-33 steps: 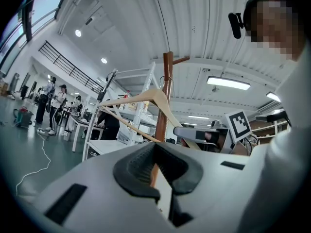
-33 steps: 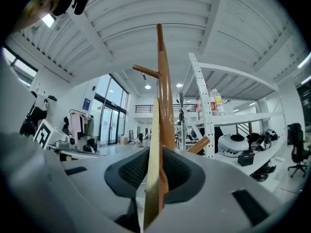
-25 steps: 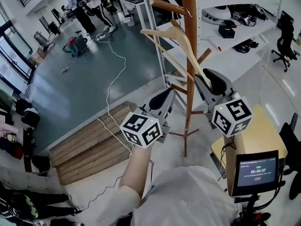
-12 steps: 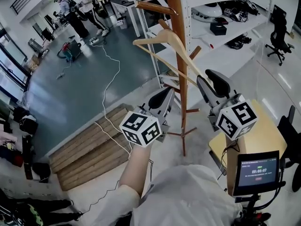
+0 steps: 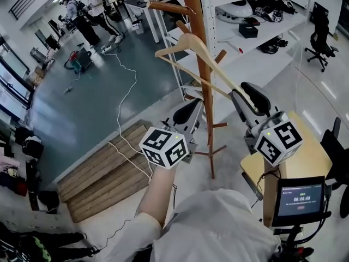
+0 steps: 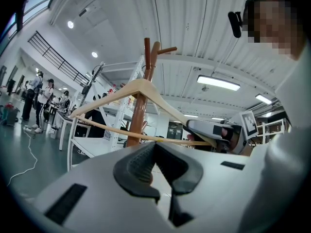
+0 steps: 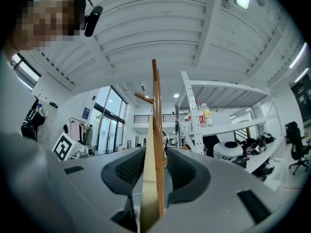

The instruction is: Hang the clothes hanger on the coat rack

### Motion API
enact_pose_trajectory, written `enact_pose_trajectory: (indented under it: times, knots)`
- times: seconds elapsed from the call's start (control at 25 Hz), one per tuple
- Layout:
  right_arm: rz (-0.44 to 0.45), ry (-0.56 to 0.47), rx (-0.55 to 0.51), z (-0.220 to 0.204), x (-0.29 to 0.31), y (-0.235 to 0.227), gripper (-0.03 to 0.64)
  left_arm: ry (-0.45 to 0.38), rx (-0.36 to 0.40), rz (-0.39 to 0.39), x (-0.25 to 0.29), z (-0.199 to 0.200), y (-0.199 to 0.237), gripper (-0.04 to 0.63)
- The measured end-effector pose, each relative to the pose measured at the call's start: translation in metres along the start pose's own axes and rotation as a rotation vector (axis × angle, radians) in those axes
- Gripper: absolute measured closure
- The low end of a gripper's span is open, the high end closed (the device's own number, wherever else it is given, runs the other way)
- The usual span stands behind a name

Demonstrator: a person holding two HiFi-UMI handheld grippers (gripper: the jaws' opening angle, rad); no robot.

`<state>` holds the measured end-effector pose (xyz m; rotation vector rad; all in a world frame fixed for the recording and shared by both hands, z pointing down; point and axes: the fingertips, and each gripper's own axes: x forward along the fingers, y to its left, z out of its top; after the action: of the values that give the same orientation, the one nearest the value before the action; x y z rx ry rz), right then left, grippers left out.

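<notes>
The wooden coat rack stands ahead, its pegs angling up from the pole. A pale wooden clothes hanger is held up against the pole, just under a peg. My right gripper is shut on the hanger's lower right end. In the right gripper view the hanger runs edge-on between the jaws of the right gripper, in line with the rack. My left gripper hangs below the hanger, shut and empty. The left gripper view shows the left gripper, the hanger and the rack.
White shelving with gear stands behind the rack. A yellow table and a small screen are at the right. Wooden pallets and a white cable lie on the floor left. People stand far off at the upper left.
My right gripper has carried the hanger sideways toward the pole; its top now overlaps the pole. The left gripper has stayed about where it was.
</notes>
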<state>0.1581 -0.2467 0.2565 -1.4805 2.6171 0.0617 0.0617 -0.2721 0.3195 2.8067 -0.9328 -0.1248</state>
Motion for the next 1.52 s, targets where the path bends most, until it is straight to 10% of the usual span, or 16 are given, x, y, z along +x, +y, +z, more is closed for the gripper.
enact_pose_trajectory:
  times: [0.96, 1.52]
  knots:
    - [-0.005, -0.077, 0.033, 0.024, -0.031, 0.000, 0.500, -0.032, -0.005, 0.023, -0.012, 0.001, -0.010, 0.589]
    - [0.266, -0.136, -0.135, 0.057, 0.040, 0.113, 0.500, -0.117, 0.018, 0.274, -0.114, 0.022, 0.038, 0.589]
